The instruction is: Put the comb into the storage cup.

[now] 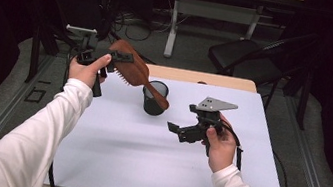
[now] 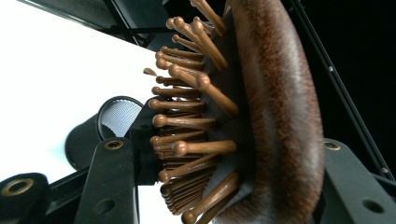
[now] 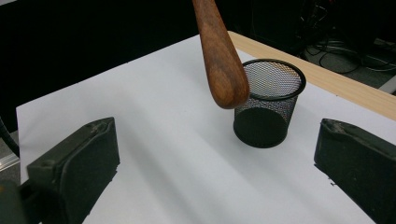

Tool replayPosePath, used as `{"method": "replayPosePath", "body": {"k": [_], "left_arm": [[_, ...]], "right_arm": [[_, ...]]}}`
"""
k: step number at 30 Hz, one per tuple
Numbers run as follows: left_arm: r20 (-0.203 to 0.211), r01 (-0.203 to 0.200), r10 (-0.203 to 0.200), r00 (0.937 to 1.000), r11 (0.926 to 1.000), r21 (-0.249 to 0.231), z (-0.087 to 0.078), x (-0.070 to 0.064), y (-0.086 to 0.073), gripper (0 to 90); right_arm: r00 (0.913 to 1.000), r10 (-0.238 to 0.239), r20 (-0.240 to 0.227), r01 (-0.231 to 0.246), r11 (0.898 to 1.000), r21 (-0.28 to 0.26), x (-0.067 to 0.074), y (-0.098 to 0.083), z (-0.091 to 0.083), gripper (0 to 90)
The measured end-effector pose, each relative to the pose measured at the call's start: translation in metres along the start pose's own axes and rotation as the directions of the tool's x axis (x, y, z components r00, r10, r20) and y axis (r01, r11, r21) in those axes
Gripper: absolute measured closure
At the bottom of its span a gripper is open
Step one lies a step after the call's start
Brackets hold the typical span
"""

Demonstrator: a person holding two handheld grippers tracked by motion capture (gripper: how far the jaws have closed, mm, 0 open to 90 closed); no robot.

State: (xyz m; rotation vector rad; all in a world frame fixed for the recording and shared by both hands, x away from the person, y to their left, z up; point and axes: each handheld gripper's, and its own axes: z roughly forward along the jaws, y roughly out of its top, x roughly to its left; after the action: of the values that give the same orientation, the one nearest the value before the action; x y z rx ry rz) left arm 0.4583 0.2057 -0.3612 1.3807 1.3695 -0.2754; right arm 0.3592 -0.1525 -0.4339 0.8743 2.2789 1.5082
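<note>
A brown wooden hairbrush hangs tilted above the table, held by its head in my left gripper, which is shut on it. Its handle slopes down to the right, with the end over the rim of a black mesh cup. In the left gripper view the brush's wooden pins and back sit between the jaws, with the cup beyond. My right gripper hovers right of the cup, open and empty. In the right gripper view its jaws stand wide apart, facing the cup and the handle end.
A white sheet covers the wooden table. Behind the table stand a black chair and a second desk, with cables on the floor. Dark curtains close both sides.
</note>
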Motion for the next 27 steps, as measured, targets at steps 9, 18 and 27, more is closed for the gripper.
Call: {"method": "replayPosePath", "body": {"k": [9,18,27], "left_arm": [[-0.035,-0.013,0.012,0.9993,0.9997,-0.022,-0.001,0.004,0.003,48.1],[-0.056,-0.024,0.022,0.9982,0.9989,-0.040,0.001,0.005,0.007,48.1],[-0.091,-0.038,0.032,0.9954,0.9967,-0.071,0.001,0.007,0.012,48.1]], "right_arm": [[1.0000,-0.002,0.004,0.002,1.000,0.005,-0.001,-0.001,0.000,0.0],[0.9998,0.006,0.017,-0.007,1.000,0.007,-0.003,-0.001,0.000,0.0],[0.9998,0.008,0.020,-0.008,1.000,0.008,-0.004,-0.001,0.001,0.0]]}}
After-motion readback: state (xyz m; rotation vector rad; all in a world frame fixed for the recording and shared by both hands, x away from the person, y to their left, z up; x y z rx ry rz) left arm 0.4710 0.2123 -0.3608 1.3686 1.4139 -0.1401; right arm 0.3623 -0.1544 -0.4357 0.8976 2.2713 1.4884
